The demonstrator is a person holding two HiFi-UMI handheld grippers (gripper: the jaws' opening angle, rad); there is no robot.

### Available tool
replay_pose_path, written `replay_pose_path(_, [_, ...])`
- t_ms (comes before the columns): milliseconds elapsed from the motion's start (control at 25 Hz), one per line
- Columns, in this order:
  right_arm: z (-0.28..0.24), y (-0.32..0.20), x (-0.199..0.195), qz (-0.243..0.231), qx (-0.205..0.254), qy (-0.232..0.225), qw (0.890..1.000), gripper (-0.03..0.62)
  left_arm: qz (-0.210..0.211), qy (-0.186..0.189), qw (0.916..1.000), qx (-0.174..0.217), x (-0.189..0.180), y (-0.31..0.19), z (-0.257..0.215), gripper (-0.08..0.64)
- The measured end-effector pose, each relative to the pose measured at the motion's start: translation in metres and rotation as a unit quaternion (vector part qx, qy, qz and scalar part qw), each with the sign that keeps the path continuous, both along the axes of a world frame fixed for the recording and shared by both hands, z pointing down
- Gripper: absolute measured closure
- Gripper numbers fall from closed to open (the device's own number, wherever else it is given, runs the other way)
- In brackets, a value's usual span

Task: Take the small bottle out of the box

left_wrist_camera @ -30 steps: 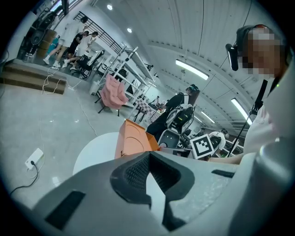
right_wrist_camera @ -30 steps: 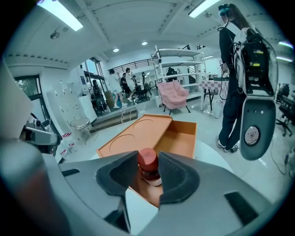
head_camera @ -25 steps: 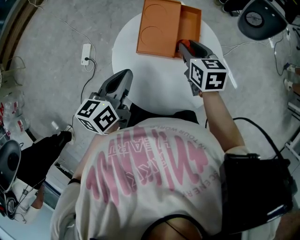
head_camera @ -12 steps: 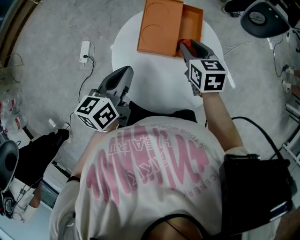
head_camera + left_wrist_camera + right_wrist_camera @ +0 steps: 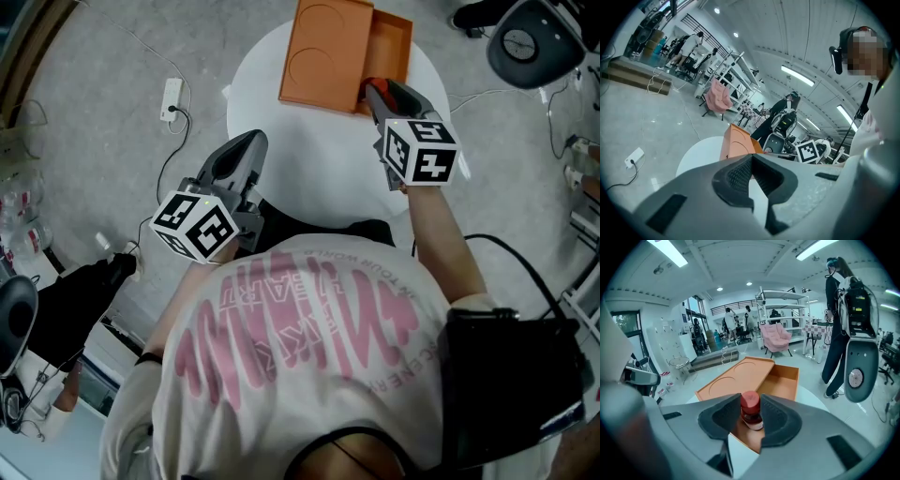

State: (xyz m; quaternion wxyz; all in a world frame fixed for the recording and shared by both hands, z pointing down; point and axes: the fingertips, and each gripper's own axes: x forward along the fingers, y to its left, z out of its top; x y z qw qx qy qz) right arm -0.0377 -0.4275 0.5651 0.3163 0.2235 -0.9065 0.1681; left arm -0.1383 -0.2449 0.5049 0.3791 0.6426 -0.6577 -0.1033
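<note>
The small bottle (image 5: 751, 412), dark glass with a red cap, stands upright between the pads of my right gripper (image 5: 751, 420), which is shut on it. It hangs over the near corner of the open orange box (image 5: 783, 383). The box's lid (image 5: 326, 49) lies beside the box (image 5: 392, 49) on the far side of the round white table (image 5: 309, 141). In the head view my right gripper (image 5: 375, 91) reaches the box's near edge, and only a bit of red shows at its tip. My left gripper (image 5: 246, 148) hovers at the table's near left edge, shut and empty (image 5: 751, 161).
A power strip (image 5: 172, 103) with its cable lies on the grey floor left of the table. A grey chair (image 5: 530, 42) stands at the far right. A person with a backpack (image 5: 843, 310) stands beyond the table. A black bag (image 5: 75, 305) sits at the lower left.
</note>
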Motion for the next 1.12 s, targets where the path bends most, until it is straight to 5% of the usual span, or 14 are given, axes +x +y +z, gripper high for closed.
replay_pose_path(1120, [-0.044,0.000,-0.010,0.048,0.038,-0.006,0.998,0.466,-0.005,0.001,0.9998,0.019,-0.041,0.021,-0.030,0.552])
